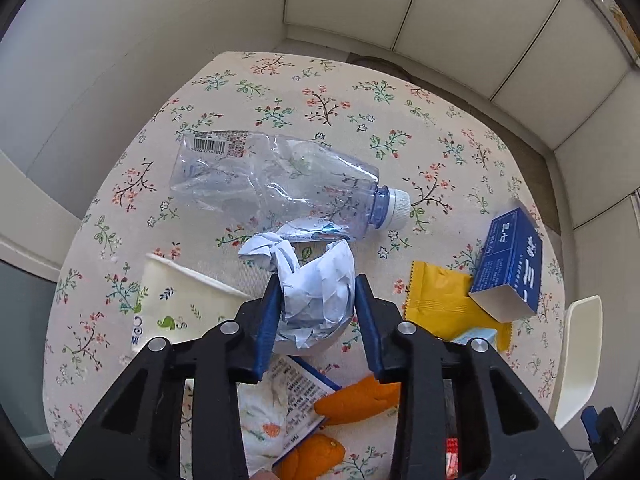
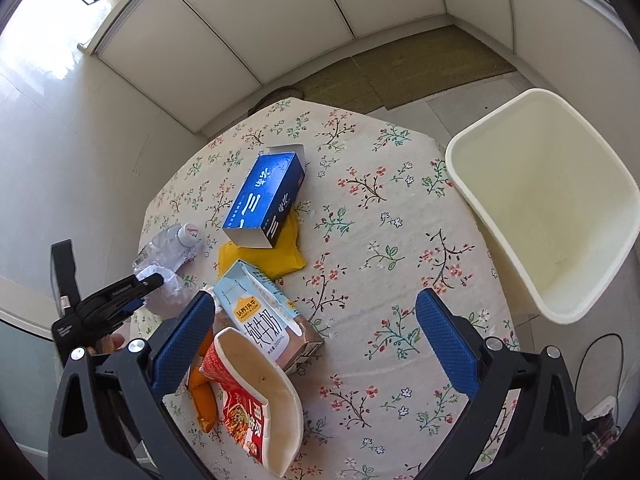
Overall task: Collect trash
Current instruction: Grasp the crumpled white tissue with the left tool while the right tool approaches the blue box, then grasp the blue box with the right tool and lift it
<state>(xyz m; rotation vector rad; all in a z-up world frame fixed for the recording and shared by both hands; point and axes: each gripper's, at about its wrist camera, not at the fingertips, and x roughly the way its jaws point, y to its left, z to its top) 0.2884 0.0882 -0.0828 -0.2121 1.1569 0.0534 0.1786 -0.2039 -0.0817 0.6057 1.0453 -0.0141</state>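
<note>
My left gripper [image 1: 316, 296] pinches a crumpled wad of paper [image 1: 316, 280] between its blue pads, low at six o'clock over the flowered tablecloth [image 1: 352, 112]. Just past the wad, toward twelve o'clock, a crushed clear bottle [image 1: 280, 176] lies on its side, cap pointing to three o'clock. A paper cup [image 1: 180, 296] lies at nine o'clock of the wad; a yellow wrapper [image 1: 436, 300] and blue box [image 1: 512, 260] sit at three o'clock.

My right gripper [image 2: 312, 340] hangs spread wide, holding nothing, above a milk carton [image 2: 264, 316] and a flattened red cup [image 2: 256, 396]. The white bin [image 2: 548, 216] stands off the table's edge at two o'clock.
</note>
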